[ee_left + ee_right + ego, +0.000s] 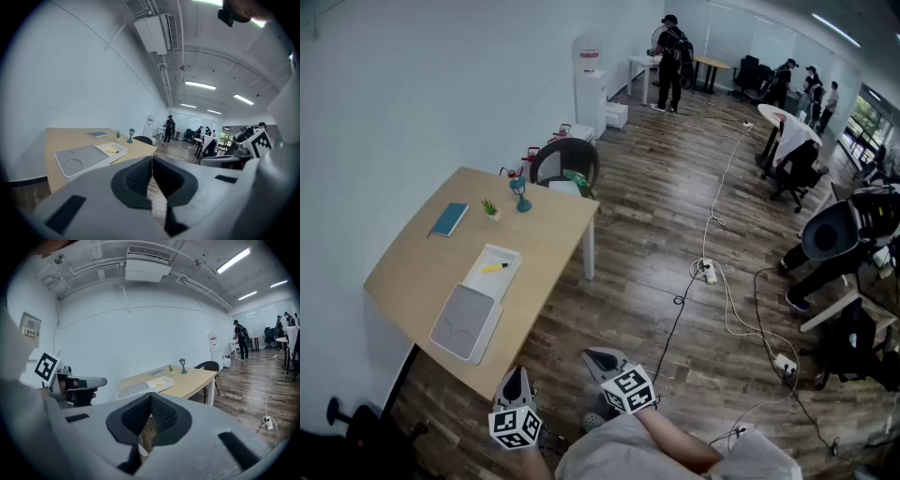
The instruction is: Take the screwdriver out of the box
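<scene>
Not underway yet: the small yellow screwdriver [495, 268] lies in the open white box [474, 281] on the pale wooden table [412, 262], well apart from both tongs. The left gripper [515, 373] and right gripper [598, 356] hover off the table's near edge, jaws pressed together on nothing. No writing can be read on box or tool.

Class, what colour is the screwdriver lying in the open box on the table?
Yellow. The small yellow screwdriver shows best in the head view.

Around me I see a dark wood floor [675, 234], a pale wooden table [422, 267] by the white wall [412, 84], and ceiling strip lights [200, 85].
</scene>
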The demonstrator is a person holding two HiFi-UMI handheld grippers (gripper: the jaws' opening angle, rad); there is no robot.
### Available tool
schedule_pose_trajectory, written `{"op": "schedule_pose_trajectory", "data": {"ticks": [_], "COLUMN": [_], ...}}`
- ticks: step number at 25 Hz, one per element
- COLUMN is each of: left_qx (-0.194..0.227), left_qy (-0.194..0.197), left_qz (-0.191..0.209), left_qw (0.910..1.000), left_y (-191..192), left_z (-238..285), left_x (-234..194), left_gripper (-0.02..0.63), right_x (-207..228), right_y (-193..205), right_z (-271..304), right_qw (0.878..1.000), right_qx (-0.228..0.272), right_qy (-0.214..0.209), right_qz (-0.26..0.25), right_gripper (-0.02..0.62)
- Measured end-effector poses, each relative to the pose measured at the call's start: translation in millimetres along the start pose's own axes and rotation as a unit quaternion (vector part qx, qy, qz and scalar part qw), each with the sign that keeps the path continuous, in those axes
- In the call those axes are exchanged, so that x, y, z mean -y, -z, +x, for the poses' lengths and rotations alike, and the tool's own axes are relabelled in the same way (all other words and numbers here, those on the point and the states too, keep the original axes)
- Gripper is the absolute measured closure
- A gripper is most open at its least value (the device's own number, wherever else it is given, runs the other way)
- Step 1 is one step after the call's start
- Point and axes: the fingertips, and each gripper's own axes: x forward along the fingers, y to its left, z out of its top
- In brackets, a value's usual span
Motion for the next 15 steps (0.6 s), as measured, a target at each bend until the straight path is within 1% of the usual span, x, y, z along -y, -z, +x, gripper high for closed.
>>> {"op": "schedule_pose_trajectory", "data": {"ticks": [8,13,15], "left_qx": [0.005,0.034,0.032], "left_qy": [0.005,-0.008,-0.007], "left_qz": [0.004,0.008,0.009], "left_qw": [1.0000,0.9993,0.9994], "left_y": [-7.1,-19.5,-20.9], "left_z": [9.4,-2.1,0.4], "left_x": [-6.4,-15.7,-17.4], "left_gripper": [0.600,0.593,0.526], "right_x": [8.7,1.9,2.4], "right_y": [-1.8,-10.9,-14.4], "right_z": [8.4,8.0,8.6], "right_qw": [1.000,1.000,1.000], "right_qx": [-0.002,0.015,0.018], "right_qy": [0.007,0.000,-0.001], "right_qz": [0.000,-0.003,-0.007], "right_gripper": [0.592,0.591,0.589]}}
